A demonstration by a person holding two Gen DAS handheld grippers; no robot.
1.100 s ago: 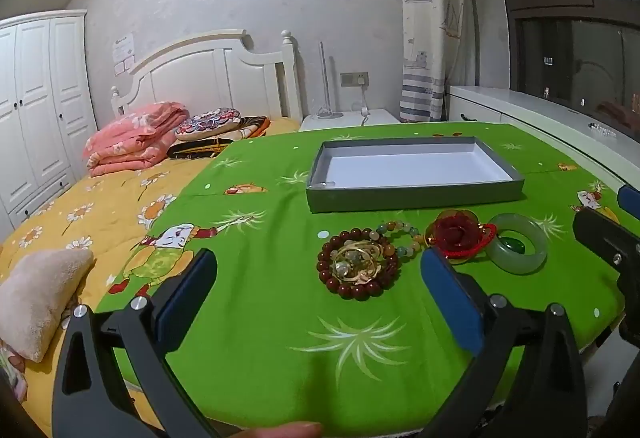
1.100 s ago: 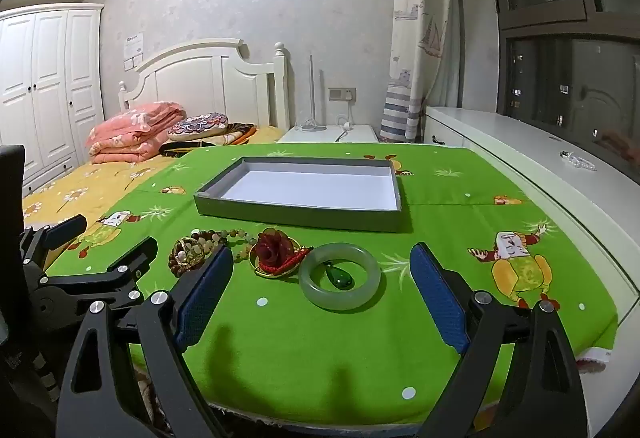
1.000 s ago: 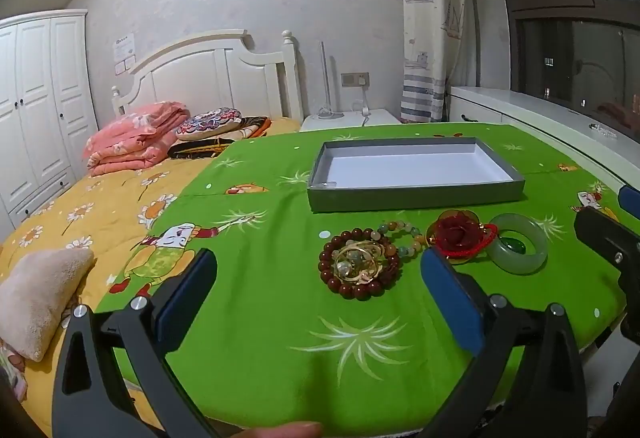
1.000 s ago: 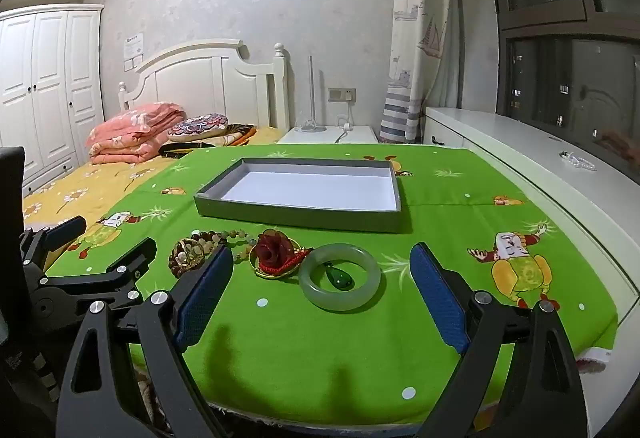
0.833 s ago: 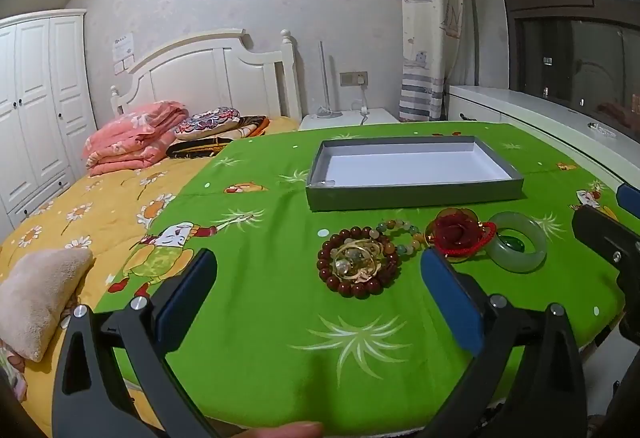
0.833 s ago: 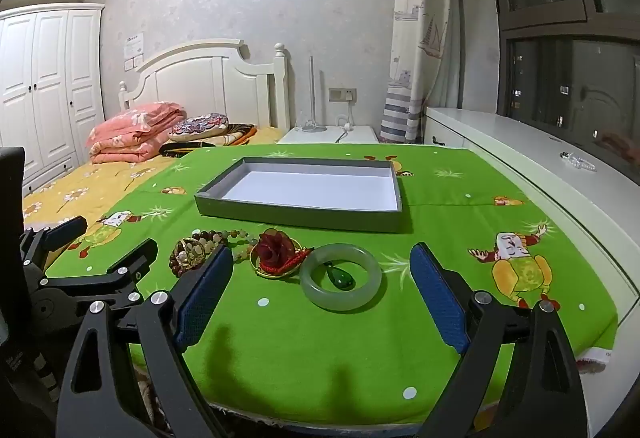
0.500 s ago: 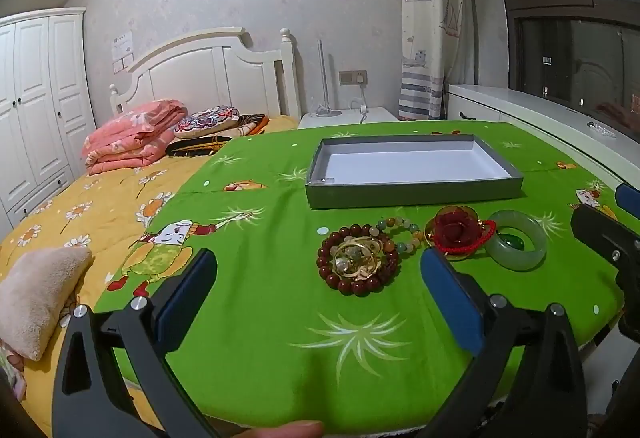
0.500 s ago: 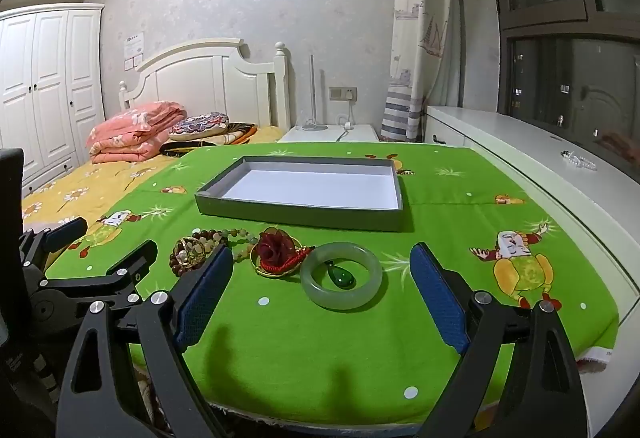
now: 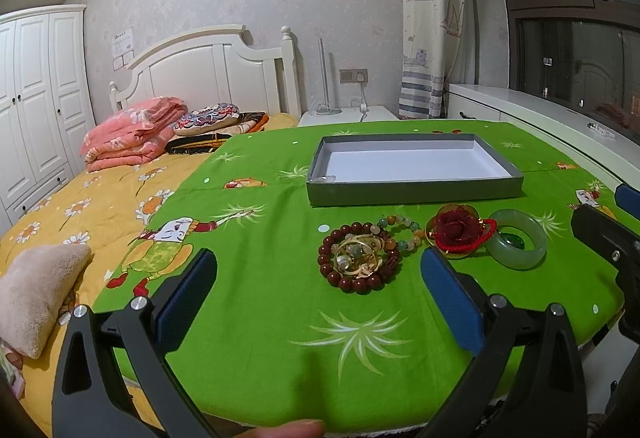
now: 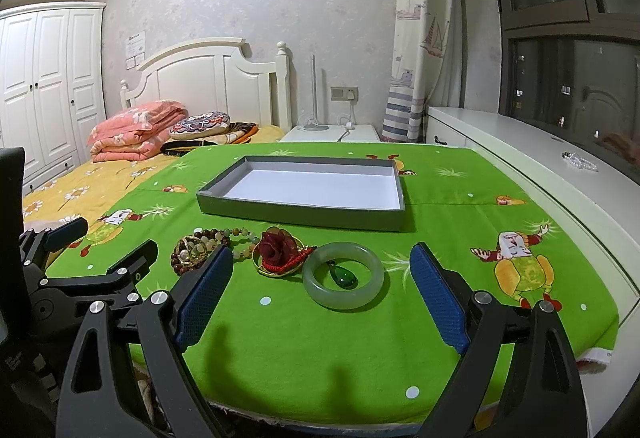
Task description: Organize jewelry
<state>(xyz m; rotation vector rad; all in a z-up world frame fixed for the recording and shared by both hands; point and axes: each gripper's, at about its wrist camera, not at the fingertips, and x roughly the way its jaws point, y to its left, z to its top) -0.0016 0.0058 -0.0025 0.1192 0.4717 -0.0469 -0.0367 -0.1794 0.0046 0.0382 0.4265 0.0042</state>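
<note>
A green cartoon-print cloth [image 10: 440, 338] covers the tabletop, with a bed [image 9: 100, 206] beyond its left edge. Toward the far side of the cloth sits a shallow grey tray [image 10: 304, 212] with a white floor, nothing in it yet. In a row just in front of the tray lies the jewelry. A pale jade bangle [image 10: 343, 292] is at the right end, with a dark green teardrop pendant [image 10: 345, 277] lying inside its ring. Next to it, a red fabric rose [image 10: 278, 244] rests on a gold ring and red cord, touching the bangle's left side. At the left end, a dark red bead bracelet [image 9: 356, 280] encircles a gold openwork piece [image 9: 356, 256], with a strand of mixed pale beads [image 9: 400, 224] trailing toward the rose.

The left claw [image 9: 316, 300] hangs spread wide over the near cloth, gripping nothing, short of the bead bracelet. The right claw [image 10: 322, 296] is likewise spread and empty, with the bangle lying between its blue pads [image 10: 438, 300].

Nothing has reached the tray, so this looks like the first pick. The bangle seems the natural start for the right claw: descend squarely, close across its outer rim rather than one edge, and lift straight up so the loose pendant inside and the touching red cord are not dragged along. The smooth jade may slip, so a centred grip matters.
</note>
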